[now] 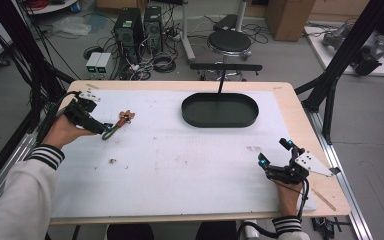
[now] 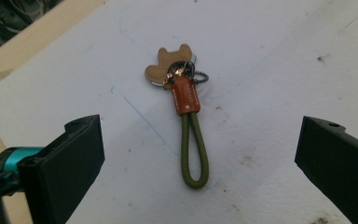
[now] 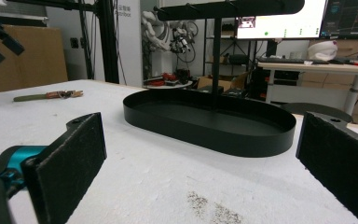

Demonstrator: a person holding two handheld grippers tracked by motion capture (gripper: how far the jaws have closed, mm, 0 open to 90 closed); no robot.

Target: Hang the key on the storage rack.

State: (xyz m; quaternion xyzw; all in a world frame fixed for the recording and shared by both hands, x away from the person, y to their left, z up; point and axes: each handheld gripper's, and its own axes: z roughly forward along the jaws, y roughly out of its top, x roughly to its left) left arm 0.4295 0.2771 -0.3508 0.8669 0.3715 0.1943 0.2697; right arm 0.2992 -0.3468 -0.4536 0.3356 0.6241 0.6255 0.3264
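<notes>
Left gripper (image 1: 111, 129): I have it at the left side of the table, low over the white mat (image 1: 180, 150), with its jaws spread wide and nothing between them. In the left gripper view the keychain (image 2: 185, 121) lies flat on the mat, centred in the gap between the two black jaws and touching neither. Its olive cord loop (image 2: 195, 151) points toward the gripper; the brown leather sleeve (image 2: 185, 95), the metal ring and the tan charm (image 2: 165, 67) lie at the far end. I judge this alignment deliberate: the loop is the nearest and slimmest part, so closing on it or on the sleeve should give the surest hold.

Right gripper (image 1: 276, 159): parked near the front right corner of the mat, jaws likewise apart and holding nothing. It faces the black oval tray (image 3: 205, 133), well apart from it. I read this as a waiting posture, clear of the working side.

Tray stand: a thin post rises from the tray and carries a horizontal black bar (image 1: 225, 66). The tray is empty as far as I can see. I judge it, or the bar above it, to be the likely destination for the keychain.

Status: pick-up not yet made. Risk noted: the cord lies flush on the mat, so the jaws must come down close to the surface or they may close above it.
</notes>
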